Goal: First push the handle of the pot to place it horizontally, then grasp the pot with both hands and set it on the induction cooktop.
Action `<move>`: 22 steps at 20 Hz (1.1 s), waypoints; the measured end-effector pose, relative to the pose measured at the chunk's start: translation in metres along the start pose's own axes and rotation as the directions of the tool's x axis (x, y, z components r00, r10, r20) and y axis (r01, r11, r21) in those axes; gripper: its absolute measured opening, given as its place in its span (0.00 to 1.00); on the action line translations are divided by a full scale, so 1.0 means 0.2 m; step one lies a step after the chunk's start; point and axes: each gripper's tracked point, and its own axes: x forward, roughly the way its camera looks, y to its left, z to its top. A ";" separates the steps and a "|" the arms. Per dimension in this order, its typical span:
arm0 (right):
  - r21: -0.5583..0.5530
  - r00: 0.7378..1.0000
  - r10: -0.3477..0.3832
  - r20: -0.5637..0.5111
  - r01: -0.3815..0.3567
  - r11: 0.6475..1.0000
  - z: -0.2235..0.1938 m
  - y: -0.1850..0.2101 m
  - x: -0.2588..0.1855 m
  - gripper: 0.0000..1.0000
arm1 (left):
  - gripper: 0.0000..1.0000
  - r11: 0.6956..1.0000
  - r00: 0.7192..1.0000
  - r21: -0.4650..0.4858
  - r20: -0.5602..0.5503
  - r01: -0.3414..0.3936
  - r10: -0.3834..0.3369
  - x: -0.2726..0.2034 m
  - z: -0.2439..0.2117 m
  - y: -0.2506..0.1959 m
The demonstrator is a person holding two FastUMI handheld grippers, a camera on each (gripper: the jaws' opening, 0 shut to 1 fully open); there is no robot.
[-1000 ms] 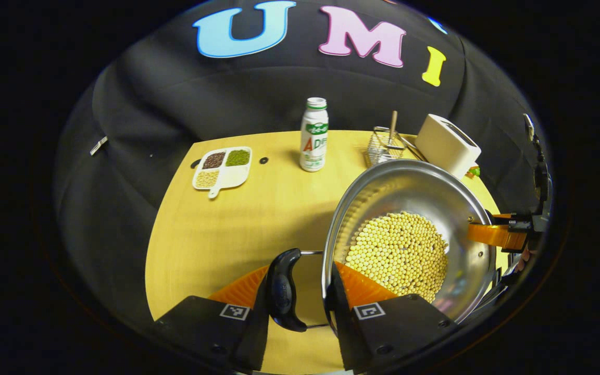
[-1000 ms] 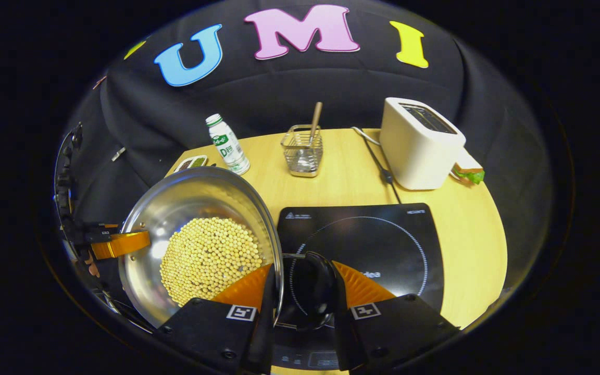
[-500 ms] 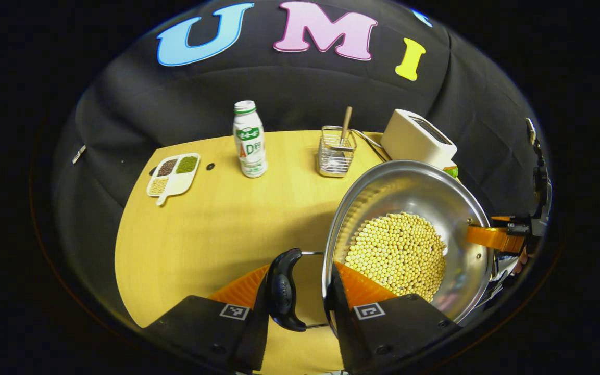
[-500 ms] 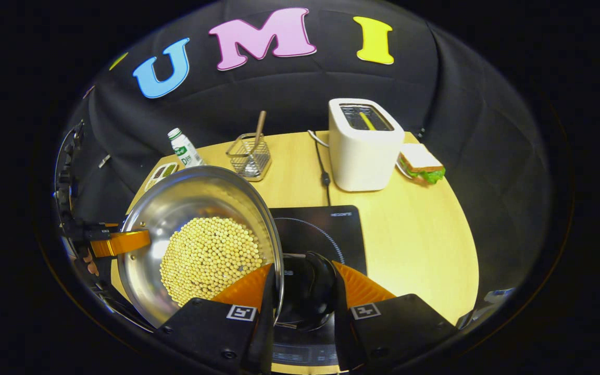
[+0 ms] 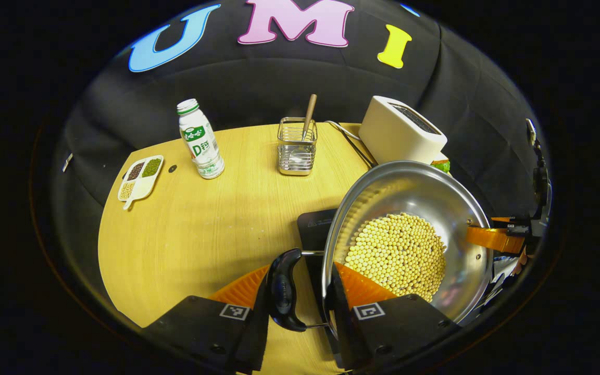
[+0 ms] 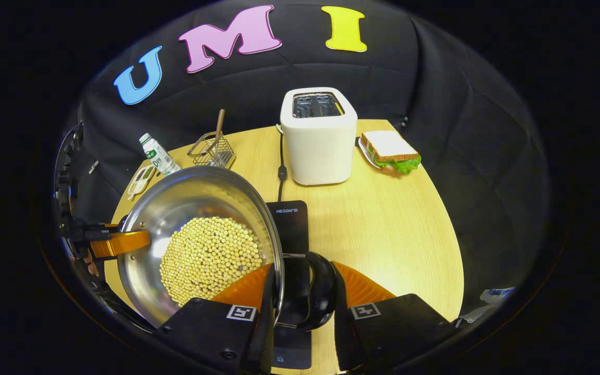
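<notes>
— So, from the left gripper view, where does the job stand?

— Carrying, I'd judge; the left hand-held gripper (image 5: 302,291) has its orange fingers closed around the black curved side handle (image 5: 282,289) of the round stainless-steel pot filled with pale yellow beans (image 5: 409,234); the pot is held up off the light wooden bench (image 5: 201,224), and a corner of the flat black induction cooktop (image 5: 314,229) shows just beneath its rim; across the pot, the right hand-held gripper (image 5: 498,237) holds the far side.

— And the surroundings there?

— A white drink bottle with a green label (image 5: 199,139), a wire-mesh utensil holder (image 5: 296,146), a white compartment tray of grains (image 5: 140,177) and a white toaster (image 5: 401,133) stand towards the back; black cloth walls the booth.

— Now the right gripper view?

— Its own fingers are clamped on the pot's other black handle (image 6: 314,291); the cooktop lies directly below and partly under the pot; the left hand-held gripper grips the opposite rim; a sandwich with lettuce (image 6: 389,151) sits beside the toaster.

— Next move?

— Centre the pot over the cooktop, keep it level so no beans spill, lower both sides together, then let go.
</notes>
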 end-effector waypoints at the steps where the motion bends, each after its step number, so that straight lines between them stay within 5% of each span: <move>1: 0.002 1.000 0.002 -0.005 -0.002 1.000 -0.01 -0.01 0.02 0.46 | 0.58 1.000 1.000 0.001 -0.005 -0.003 0.003 0.01 0.00 0.00; 22: -0.008 1.000 0.012 -0.019 -0.012 1.000 -0.04 -0.03 0.11 0.51 | 0.59 0.999 0.999 -0.051 -0.040 0.008 -0.010 0.12 -0.07 0.00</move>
